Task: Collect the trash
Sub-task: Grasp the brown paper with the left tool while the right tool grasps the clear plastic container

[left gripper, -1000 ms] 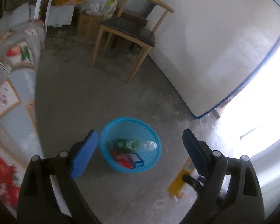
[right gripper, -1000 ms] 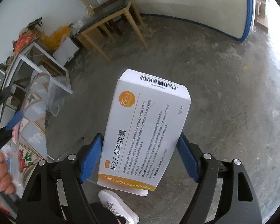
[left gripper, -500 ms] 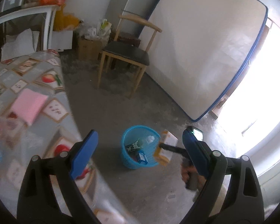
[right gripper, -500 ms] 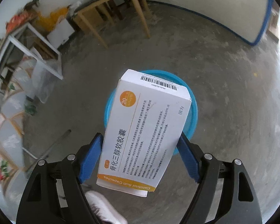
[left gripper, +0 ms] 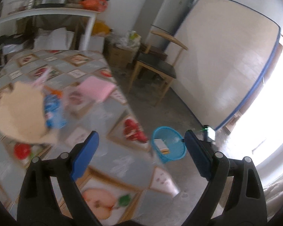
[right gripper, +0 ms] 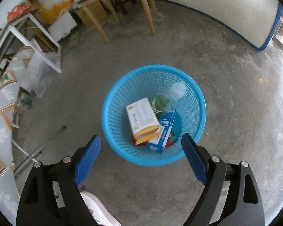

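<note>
A blue plastic basket (right gripper: 196, 96) stands on the concrete floor; it also shows in the left wrist view (left gripper: 176, 153). In it lie a white and orange medicine box (right gripper: 141, 117), a blue and white box (right gripper: 165, 130) and a clear bottle (right gripper: 174, 92). My right gripper (right gripper: 140, 150) is open and empty just above the basket's near rim. My left gripper (left gripper: 141, 151) is open and empty over the patterned table (left gripper: 115, 162). On the table, blurred, lie a tan hat-like thing (left gripper: 18, 113), a blue wrapper (left gripper: 53, 112) and a pink cloth (left gripper: 96, 88).
A wooden chair (left gripper: 156, 64) stands by a mattress (left gripper: 224, 56) leaning on the wall. A white shelf rack (left gripper: 47, 18), boxes and bags fill the back corner. A metal pole (right gripper: 39, 148) lies on the floor left of the basket. A white shoe (right gripper: 98, 209) is below.
My right gripper has opened and the medicine box has dropped into the basket. My left gripper has swung back over the table.
</note>
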{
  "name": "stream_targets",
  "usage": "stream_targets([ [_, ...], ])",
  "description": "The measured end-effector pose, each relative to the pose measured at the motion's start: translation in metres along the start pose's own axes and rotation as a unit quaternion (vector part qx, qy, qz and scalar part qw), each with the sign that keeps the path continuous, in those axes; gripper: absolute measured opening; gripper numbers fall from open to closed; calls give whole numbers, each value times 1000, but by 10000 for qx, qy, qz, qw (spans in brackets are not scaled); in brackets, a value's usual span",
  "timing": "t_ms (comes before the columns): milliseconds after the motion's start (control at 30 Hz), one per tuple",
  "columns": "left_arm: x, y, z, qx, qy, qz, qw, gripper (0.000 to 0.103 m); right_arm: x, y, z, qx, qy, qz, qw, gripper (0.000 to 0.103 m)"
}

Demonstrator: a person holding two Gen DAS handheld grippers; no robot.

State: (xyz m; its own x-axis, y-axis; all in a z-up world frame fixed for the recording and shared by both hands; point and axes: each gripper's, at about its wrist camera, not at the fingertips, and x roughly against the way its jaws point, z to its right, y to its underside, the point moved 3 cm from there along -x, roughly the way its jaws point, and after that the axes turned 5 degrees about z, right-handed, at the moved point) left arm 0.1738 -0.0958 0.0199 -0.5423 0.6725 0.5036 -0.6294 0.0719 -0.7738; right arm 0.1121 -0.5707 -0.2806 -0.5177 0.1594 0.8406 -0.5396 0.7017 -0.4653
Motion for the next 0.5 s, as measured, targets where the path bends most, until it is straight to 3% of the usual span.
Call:
stream_targets([
  [267, 52, 26, -70, 587, -639, -17, 9962, 88, 106, 21, -52, 411, -534, 472, 9966, 85],
  [500, 102, 49, -125, 1059, -1151, 185, 9875, 88, 203, 50, -169, 1376, -1479, 800, 9761, 85],
])
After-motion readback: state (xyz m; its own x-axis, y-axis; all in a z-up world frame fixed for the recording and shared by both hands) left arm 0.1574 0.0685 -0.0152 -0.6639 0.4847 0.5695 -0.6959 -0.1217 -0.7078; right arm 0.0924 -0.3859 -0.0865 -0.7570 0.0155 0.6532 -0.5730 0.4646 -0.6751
